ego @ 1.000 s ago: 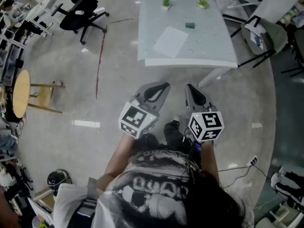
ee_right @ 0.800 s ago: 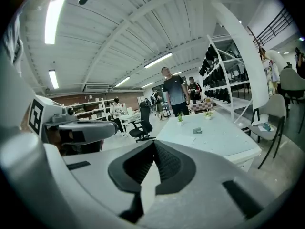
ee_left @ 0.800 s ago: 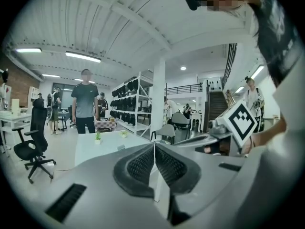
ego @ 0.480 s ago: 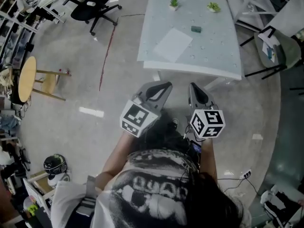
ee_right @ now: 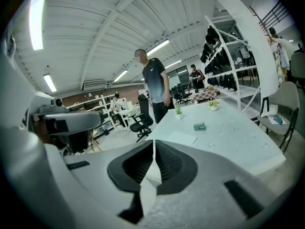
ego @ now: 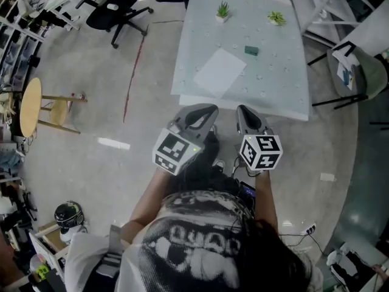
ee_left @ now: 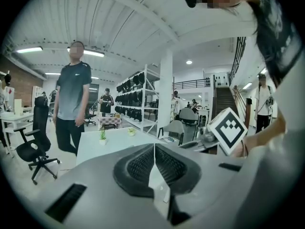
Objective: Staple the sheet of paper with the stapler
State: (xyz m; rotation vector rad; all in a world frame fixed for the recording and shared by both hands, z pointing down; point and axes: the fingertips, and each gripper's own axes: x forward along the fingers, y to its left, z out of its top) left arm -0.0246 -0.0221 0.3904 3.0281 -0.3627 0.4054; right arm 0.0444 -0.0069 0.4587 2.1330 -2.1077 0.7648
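Note:
A white sheet of paper [ego: 219, 72] lies on the pale table [ego: 243, 102], with the small green stapler [ego: 251, 50] beyond it to the right. Both also show in the right gripper view: the paper [ee_right: 180, 138] and the stapler [ee_right: 199, 126]. My left gripper [ego: 211, 111] is shut and empty, held just short of the table's near edge. My right gripper [ego: 242, 111] hangs beside it; its jaws are opening from a thin slit with nothing between them. Neither gripper touches anything.
Two small potted plants [ego: 223, 10] [ego: 276, 18] stand at the table's far edge. A black office chair [ego: 112, 8] and a wooden stool [ego: 30, 108] are off to the left, a grey chair [ego: 358, 72] to the right. A person [ee_left: 71, 104] stands behind the table.
The table has come closer in the head view. Both grippers have travelled forward toward its near edge, still side by side.

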